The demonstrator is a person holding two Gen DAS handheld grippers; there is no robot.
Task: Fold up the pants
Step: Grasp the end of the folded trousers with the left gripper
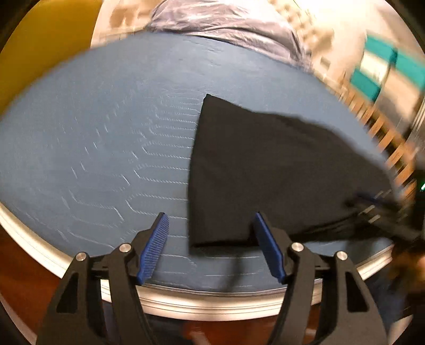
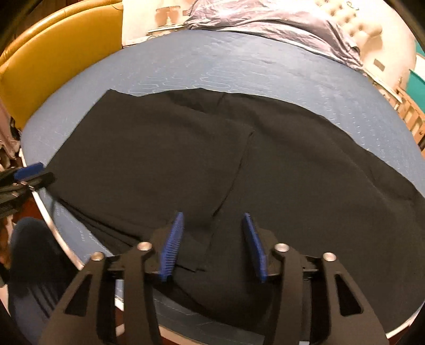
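Black pants (image 2: 186,159) lie spread flat on the blue quilted mattress (image 2: 212,66), one layer folded over the other. In the left wrist view the pants' leg end (image 1: 265,172) lies right of centre. My left gripper (image 1: 211,225) is open and empty, hovering above the mattress's near edge by the leg hem; it also shows at the left edge of the right wrist view (image 2: 29,172). My right gripper (image 2: 213,233) is open and empty just above the pants' near edge; it appears blurred at the right of the left wrist view (image 1: 377,209).
A yellow leather chair (image 2: 53,61) stands at the left beyond the mattress. A crumpled pale-blue blanket (image 2: 265,21) lies at the far end against a tufted headboard (image 2: 372,26). The mattress has a white rim (image 1: 186,302) above a wooden floor (image 1: 21,265).
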